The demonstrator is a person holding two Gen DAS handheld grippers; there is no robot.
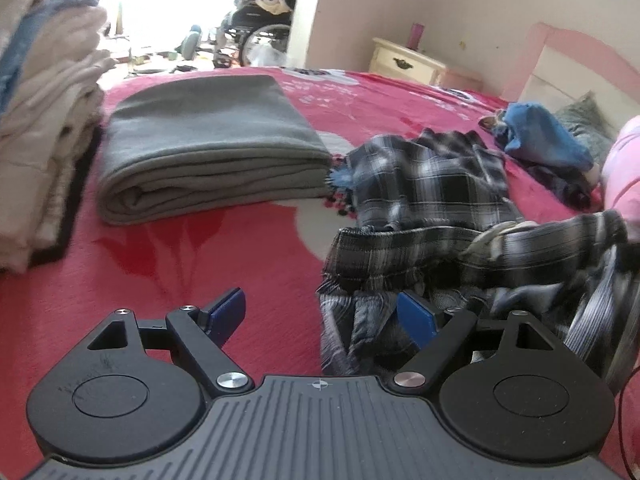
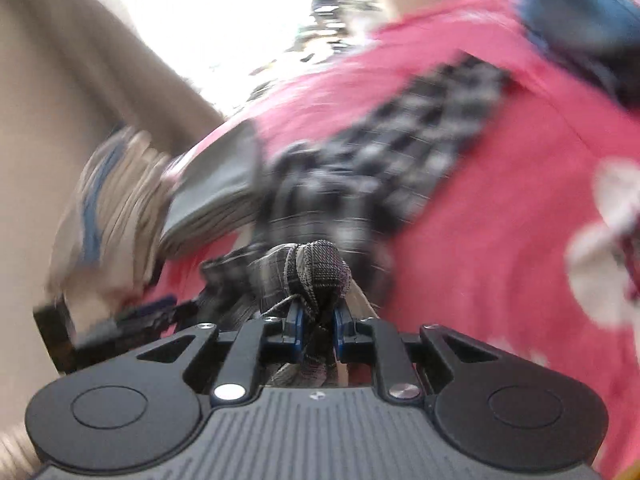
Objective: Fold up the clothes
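A black-and-white plaid garment (image 1: 432, 188) lies crumpled on the red bedspread (image 1: 160, 260), right of centre in the left wrist view. My left gripper (image 1: 322, 312) is open low over the bed. Its right finger (image 1: 416, 316) touches the garment's near edge, and its left finger (image 1: 228, 308) is over bare bedspread. In the blurred right wrist view, my right gripper (image 2: 318, 320) is shut on a bunched fold of the plaid garment (image 2: 316, 268). The rest of the cloth trails away across the bed.
A folded grey blanket (image 1: 208, 144) lies just left of the plaid garment. A tall stack of folded cream and blue items (image 1: 44, 80) stands at the far left. A blue garment (image 1: 540, 128) sits near the pink headboard (image 1: 560, 52). A cream nightstand (image 1: 404, 60) and a wheelchair (image 1: 256, 28) are beyond the bed.
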